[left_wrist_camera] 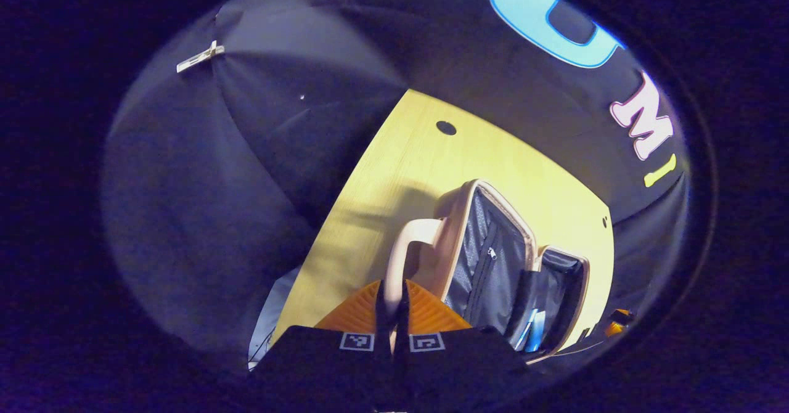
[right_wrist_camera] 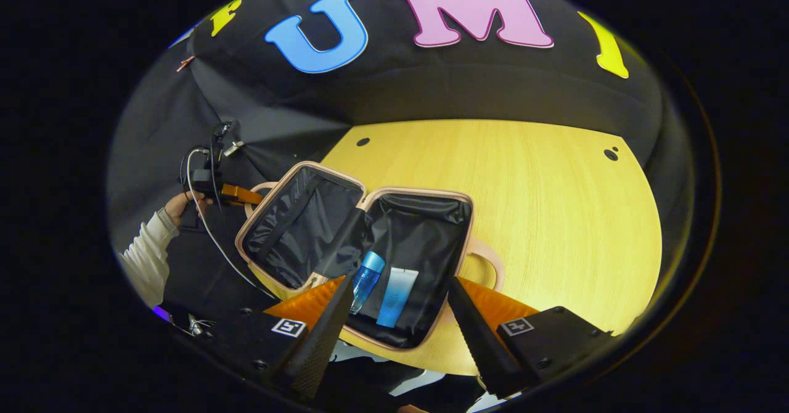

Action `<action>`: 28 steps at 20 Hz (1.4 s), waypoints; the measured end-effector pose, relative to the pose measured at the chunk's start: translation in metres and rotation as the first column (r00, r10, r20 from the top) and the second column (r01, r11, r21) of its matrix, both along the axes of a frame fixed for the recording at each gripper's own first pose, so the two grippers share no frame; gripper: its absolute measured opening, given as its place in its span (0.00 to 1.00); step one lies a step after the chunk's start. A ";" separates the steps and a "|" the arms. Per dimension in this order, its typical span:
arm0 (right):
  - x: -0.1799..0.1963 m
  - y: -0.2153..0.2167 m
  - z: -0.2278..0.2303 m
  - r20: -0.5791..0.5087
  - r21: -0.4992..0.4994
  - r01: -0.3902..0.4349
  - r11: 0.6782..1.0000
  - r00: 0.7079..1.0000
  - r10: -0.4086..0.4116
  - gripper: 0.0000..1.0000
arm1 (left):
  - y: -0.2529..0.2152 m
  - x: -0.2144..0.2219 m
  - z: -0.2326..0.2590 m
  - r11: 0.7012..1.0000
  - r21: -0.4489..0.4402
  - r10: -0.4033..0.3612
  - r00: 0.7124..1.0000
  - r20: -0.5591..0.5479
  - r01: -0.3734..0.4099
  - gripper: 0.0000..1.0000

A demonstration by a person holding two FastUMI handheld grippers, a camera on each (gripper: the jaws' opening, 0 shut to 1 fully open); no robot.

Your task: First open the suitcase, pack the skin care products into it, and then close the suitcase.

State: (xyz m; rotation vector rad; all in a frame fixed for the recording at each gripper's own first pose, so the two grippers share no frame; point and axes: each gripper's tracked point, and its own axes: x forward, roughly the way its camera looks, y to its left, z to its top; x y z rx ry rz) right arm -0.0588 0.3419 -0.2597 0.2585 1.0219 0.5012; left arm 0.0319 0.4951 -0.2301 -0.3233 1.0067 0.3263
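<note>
Pinching the suitcase [left_wrist_camera: 493, 259] lid handle [left_wrist_camera: 404, 246] at 6 o'clock, the left gripper [left_wrist_camera: 392, 314] clamps it, while the right gripper [right_wrist_camera: 400, 327], jaws apart, reveals a blue bottle [right_wrist_camera: 367, 280] and tube [right_wrist_camera: 397, 296] inside.

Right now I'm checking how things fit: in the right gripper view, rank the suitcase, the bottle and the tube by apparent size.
1. Suitcase, open, by far the largest.
2 and 3. Bottle and tube, lying side by side inside it, look alike in size; I won't rank them.

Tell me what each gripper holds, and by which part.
The left gripper is shut on the suitcase handle of the lid half. The right gripper is open, holding nothing.
</note>
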 end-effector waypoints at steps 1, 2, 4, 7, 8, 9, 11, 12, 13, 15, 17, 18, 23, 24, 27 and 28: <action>0.000 -0.005 0.002 0.015 0.001 -0.011 1.000 1.000 0.011 0.98 | -0.012 0.000 0.016 1.000 0.006 -0.018 1.000 0.020 0.018 0.06; 0.000 -0.010 0.004 0.029 0.001 -0.023 1.000 0.999 0.023 0.98 | -0.024 0.002 0.033 0.999 0.010 -0.033 0.998 0.044 0.032 0.06; 0.000 -0.023 0.010 0.053 0.001 -0.041 0.999 0.998 0.041 0.98 | -0.053 0.009 0.067 0.998 -0.006 -0.058 0.994 0.097 0.059 0.07; 0.000 -0.043 0.019 0.090 0.015 -0.056 0.998 0.994 0.054 0.97 | -0.116 0.021 0.106 0.991 -0.010 -0.126 0.978 0.169 0.130 0.06; 0.001 -0.052 0.022 0.104 0.019 -0.058 0.998 0.993 0.056 0.98 | -0.140 0.022 0.119 0.988 -0.004 -0.151 0.972 0.182 0.154 0.06; 0.001 -0.063 0.026 0.116 0.019 -0.060 0.998 0.992 0.057 0.98 | -0.163 0.024 0.126 0.983 0.002 -0.181 0.964 0.193 0.184 0.06; 0.001 -0.087 0.026 0.140 0.013 -0.058 0.998 0.989 0.055 0.98 | -0.215 0.031 0.133 0.967 0.015 -0.251 0.946 0.207 0.254 0.06; 0.000 -0.099 0.027 0.148 0.008 -0.055 0.998 0.988 0.053 0.97 | -0.246 0.032 0.135 0.961 0.011 -0.271 0.938 0.218 0.275 0.06; 0.000 -0.111 0.030 0.156 0.004 -0.051 0.999 0.987 0.050 0.97 | -0.273 0.035 0.132 0.950 -0.005 -0.303 0.928 0.216 0.312 0.06; -0.004 -0.137 0.033 0.161 0.006 -0.042 0.999 0.986 0.041 0.97 | -0.327 0.045 0.122 0.930 -0.024 -0.353 0.909 0.221 0.367 0.06; -0.011 -0.161 0.031 0.157 0.006 -0.031 0.999 0.987 0.030 0.97 | -0.380 0.049 0.099 0.905 -0.043 -0.406 0.891 0.204 0.423 0.06; -0.013 -0.170 0.030 0.154 0.004 -0.027 1.000 0.988 0.026 0.98 | -0.402 0.050 0.085 0.894 -0.051 -0.430 0.883 0.189 0.446 0.06; -0.031 -0.231 0.012 0.110 -0.028 0.021 0.999 0.994 -0.018 0.98 | -0.494 0.054 -0.009 0.840 -0.068 -0.532 0.841 0.103 0.539 0.06; -0.033 -0.240 0.010 0.100 -0.032 0.035 0.999 0.995 -0.032 0.97 | -0.503 0.055 -0.031 0.834 -0.079 -0.541 0.837 0.075 0.546 0.06; -0.039 -0.261 0.004 0.087 -0.040 0.072 0.997 0.994 -0.068 0.97 | -0.521 0.057 -0.082 0.834 -0.113 -0.543 0.840 -0.003 0.540 0.06; -0.041 -0.266 0.002 0.082 -0.046 0.082 0.996 0.994 -0.078 0.97 | -0.523 0.057 -0.095 0.836 -0.124 -0.542 0.840 -0.031 0.534 0.06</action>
